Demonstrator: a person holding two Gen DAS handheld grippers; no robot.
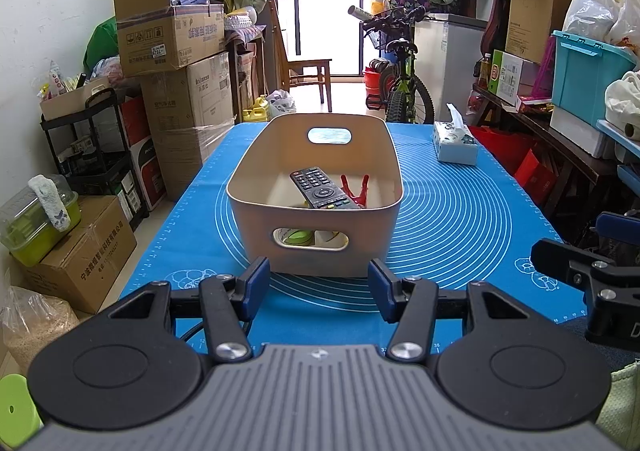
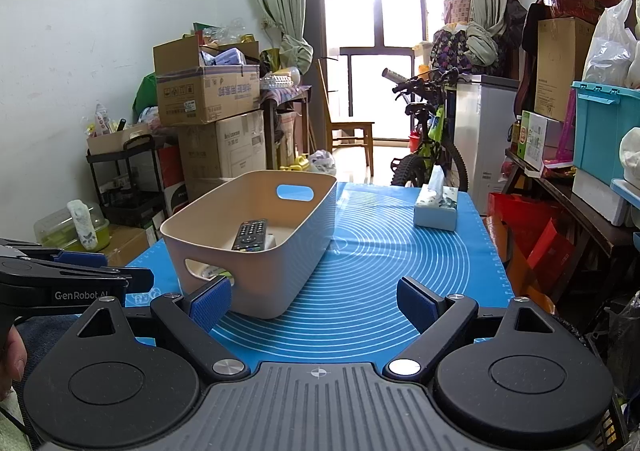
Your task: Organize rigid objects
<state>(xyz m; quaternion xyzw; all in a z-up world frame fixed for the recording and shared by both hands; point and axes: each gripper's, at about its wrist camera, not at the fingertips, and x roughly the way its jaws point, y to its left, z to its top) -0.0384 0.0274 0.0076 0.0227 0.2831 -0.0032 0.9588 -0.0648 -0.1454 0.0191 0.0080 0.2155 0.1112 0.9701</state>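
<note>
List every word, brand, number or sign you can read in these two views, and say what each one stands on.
"GenRobot.AI": on the side of the left gripper, seen from the right wrist.
Numbers such as "38": ruler marks along the edge of the blue mat.
Chinese print on the cardboard boxes: too blurred to quote reliably.
Key labels on the remote control in the beige basket: too small.
Tissue box: nothing legible.

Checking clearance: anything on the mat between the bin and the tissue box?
Nothing: bare blue mat between the bin and the tissue box, clearest in the right wrist view.
</note>
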